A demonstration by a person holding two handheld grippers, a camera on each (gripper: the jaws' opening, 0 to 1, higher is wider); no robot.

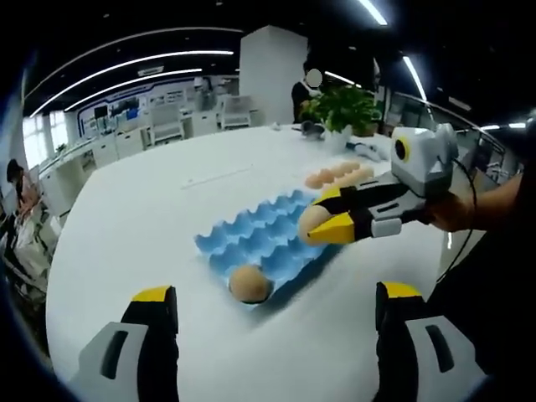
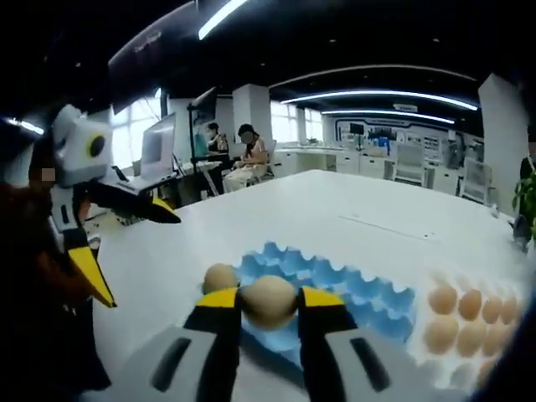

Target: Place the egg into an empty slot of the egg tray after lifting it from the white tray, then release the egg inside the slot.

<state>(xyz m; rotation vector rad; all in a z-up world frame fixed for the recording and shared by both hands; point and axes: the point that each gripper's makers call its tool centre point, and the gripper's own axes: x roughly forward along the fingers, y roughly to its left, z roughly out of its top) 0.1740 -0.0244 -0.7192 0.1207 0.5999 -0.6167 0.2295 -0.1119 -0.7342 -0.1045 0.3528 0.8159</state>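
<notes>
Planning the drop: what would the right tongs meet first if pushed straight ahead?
Probably the blue egg tray just beyond the held egg, though depth is unclear. The right tongs point over its cells.

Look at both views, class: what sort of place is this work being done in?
Probably an open-plan office or lab: rows of desks with monitors, long ceiling strip lights, seated people and a potted plant on the white table.

White table (image 1: 151,218), potted plant (image 1: 342,107), seated people at desks (image 2: 243,159), ceiling light strips (image 1: 126,63)
</notes>
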